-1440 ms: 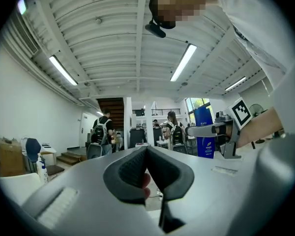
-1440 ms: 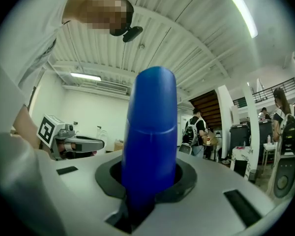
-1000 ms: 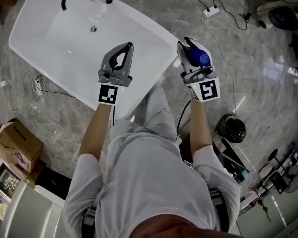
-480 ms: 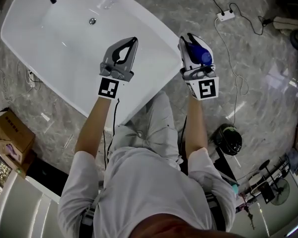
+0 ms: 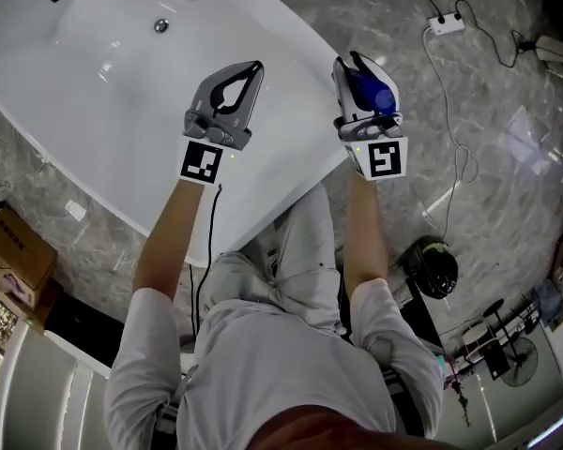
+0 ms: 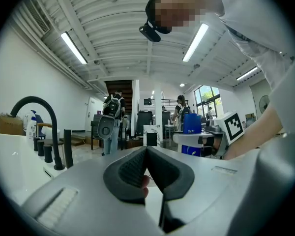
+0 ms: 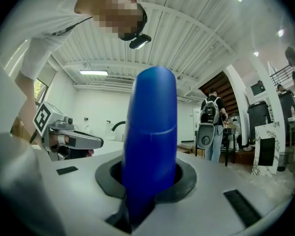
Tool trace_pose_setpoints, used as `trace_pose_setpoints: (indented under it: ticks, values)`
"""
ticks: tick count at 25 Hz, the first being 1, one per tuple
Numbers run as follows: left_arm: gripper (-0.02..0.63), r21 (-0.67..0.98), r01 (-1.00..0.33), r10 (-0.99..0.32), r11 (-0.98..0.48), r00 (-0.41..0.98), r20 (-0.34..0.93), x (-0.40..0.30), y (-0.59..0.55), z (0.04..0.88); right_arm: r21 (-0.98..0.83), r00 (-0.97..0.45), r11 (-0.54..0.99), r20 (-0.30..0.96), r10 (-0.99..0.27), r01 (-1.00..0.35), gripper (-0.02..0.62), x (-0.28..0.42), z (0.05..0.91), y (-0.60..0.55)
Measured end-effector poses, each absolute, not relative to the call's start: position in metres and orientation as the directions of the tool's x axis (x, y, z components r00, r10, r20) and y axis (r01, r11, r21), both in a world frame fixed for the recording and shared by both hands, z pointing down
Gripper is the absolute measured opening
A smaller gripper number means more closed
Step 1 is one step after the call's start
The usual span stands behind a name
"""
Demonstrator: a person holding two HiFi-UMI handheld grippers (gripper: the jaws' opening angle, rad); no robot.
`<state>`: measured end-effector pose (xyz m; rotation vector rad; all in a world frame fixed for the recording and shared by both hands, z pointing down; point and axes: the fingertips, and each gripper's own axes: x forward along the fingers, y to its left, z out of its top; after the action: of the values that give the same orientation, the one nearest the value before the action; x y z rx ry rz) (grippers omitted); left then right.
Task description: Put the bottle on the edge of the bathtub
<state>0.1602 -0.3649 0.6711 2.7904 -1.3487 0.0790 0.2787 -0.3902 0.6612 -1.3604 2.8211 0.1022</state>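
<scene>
A blue bottle (image 5: 368, 90) (image 7: 150, 136) stands upright between the jaws of my right gripper (image 5: 357, 87), which is shut on it; the gripper hangs over the right rim of the white bathtub (image 5: 300, 73). My left gripper (image 5: 233, 97) hangs above the tub's basin, its jaws shut together with nothing between them, as the left gripper view (image 6: 147, 168) shows. In the left gripper view the right gripper with the bottle (image 6: 191, 124) appears off to the right. The tub's black faucet (image 6: 37, 127) rises at the far end.
The tub's drain (image 5: 159, 26) lies in the basin's far part. A power strip (image 5: 445, 24) with a cable lies on the marble floor to the right. A cardboard box (image 5: 14, 261) sits at the left, a black round object (image 5: 433, 265) behind my right arm. People stand in the background (image 7: 210, 127).
Both grippers have sunk toward the bathtub, which now fills more of the head view. The right gripper with the bottle has come over the tub's right rim. Neither gripper's jaws have changed.
</scene>
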Motion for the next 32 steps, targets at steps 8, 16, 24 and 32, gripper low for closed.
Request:
trace_pose_setpoints:
  ticks: [8, 16, 24, 32]
  values:
    - [-0.002, 0.047, -0.774, -0.769, -0.632, 0.633, 0.084, 0.163, -0.381, 0.710, 0.034, -0.604, 0.604, -0.017, -0.797, -0.797, 0.081, 0.277, 0.708, -0.407]
    - [-0.002, 0.062, -0.757, -0.751, -0.651, 0.653, 0.098, 0.167, -0.383, 0.724, 0.037, -0.612, 0.612, -0.002, -0.791, -0.790, 0.080, 0.274, 0.729, -0.411]
    - [0.000, 0.056, -0.755, -0.747, -0.654, 0.655, 0.109, 0.170, -0.381, 0.726, 0.070, -0.631, 0.629, 0.001, -0.776, -0.774, 0.084, 0.271, 0.732, -0.408]
    - [0.002, 0.055, -0.752, -0.742, -0.657, 0.658, 0.130, 0.168, -0.369, 0.728, 0.084, -0.639, 0.638, 0.011, -0.769, -0.766, 0.154, 0.267, 0.733, -0.407]
